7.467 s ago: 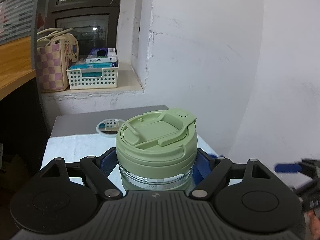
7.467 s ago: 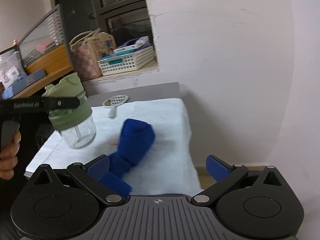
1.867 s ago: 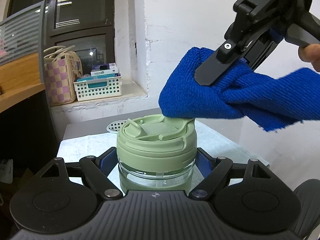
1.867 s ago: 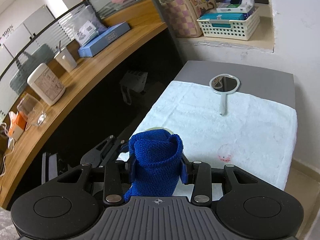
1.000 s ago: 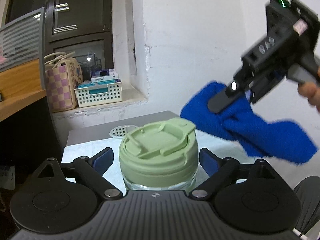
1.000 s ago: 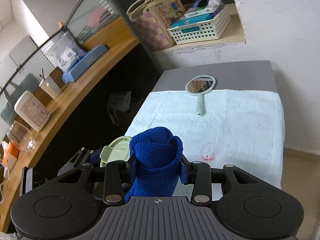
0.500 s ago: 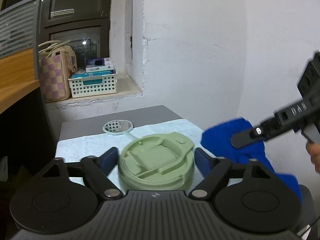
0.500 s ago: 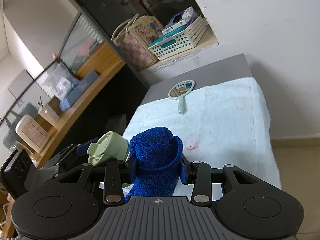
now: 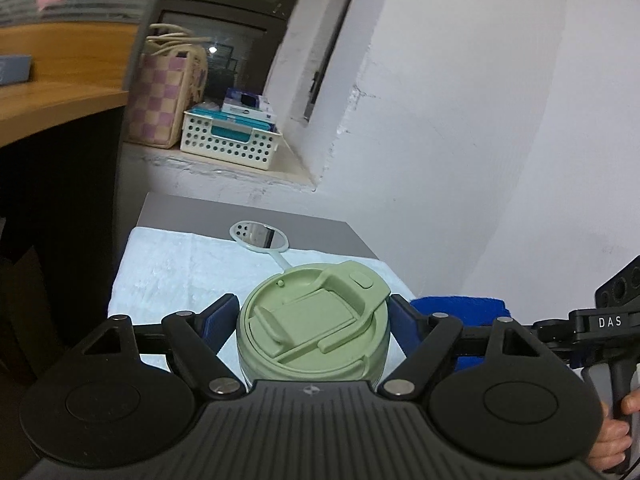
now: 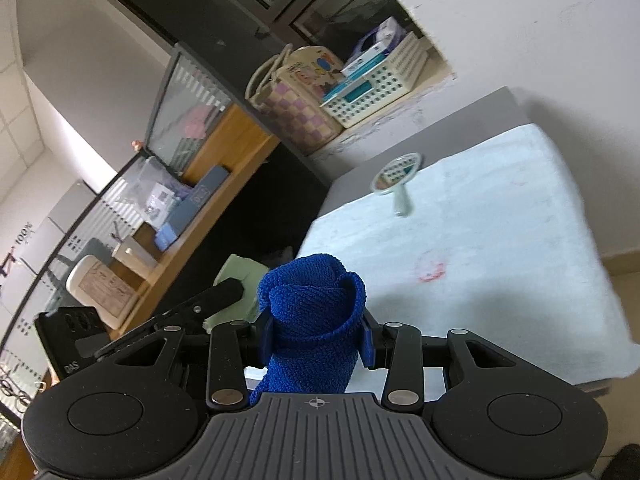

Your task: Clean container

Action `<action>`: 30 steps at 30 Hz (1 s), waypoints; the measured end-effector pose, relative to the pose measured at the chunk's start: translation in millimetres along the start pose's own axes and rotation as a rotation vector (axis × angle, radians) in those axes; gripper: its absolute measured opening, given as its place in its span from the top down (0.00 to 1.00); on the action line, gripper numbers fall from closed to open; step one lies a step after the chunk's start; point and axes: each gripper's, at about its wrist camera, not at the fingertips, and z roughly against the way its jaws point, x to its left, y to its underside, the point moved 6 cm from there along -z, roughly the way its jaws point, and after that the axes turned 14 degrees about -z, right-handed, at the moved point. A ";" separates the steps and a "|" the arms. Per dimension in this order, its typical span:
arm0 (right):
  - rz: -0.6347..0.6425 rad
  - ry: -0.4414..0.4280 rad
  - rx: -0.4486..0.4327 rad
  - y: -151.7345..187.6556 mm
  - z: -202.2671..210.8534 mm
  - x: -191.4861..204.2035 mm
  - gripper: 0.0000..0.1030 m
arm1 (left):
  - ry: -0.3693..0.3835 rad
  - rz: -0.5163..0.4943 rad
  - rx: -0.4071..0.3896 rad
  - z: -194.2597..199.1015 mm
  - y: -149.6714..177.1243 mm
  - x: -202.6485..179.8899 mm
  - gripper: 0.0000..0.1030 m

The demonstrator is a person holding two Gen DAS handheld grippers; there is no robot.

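Observation:
My left gripper (image 9: 312, 318) is shut on a glass container with a sage green lid (image 9: 314, 324), holding it tilted above the near part of the towel-covered table. My right gripper (image 10: 318, 332) is shut on a rolled blue cloth (image 10: 314, 320). In the left wrist view the blue cloth (image 9: 460, 308) sits just right of the container, beside it and low. In the right wrist view the green lid (image 10: 240, 276) peeks out to the left behind the cloth, with my left gripper's finger across it.
A light towel (image 9: 180, 256) covers a small grey table (image 9: 248, 210) against a white wall. A hand mirror (image 9: 260, 236) lies at the towel's far edge; a red ring stain (image 10: 430, 270) marks the towel. A white basket (image 9: 230, 142) and checked bag (image 9: 168, 92) stand on the ledge behind.
The right gripper with the blue cloth came off the lid's top and dropped down to the container's right side. The container tilted forward and lower. Both views rolled sideways.

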 end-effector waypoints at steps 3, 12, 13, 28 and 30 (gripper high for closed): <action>-0.006 -0.029 0.005 2.6 -10.4 7.7 0.58 | -0.001 0.025 -0.011 3.8 2.2 3.8 0.18; -0.079 -0.053 0.006 7.1 -31.6 -3.1 0.59 | -0.006 0.061 -0.025 10.3 7.8 5.8 0.18; -0.087 -0.055 0.006 7.6 -33.9 -4.3 0.59 | -0.005 0.067 -0.026 10.9 8.1 6.1 0.18; -0.185 -0.032 -0.020 17.3 -47.0 -30.0 0.59 | -0.049 0.099 0.005 -1.0 -0.2 3.4 0.18; -0.156 0.064 -0.022 19.0 -50.7 -33.3 0.60 | -0.058 0.104 0.015 -2.9 -2.0 2.8 0.18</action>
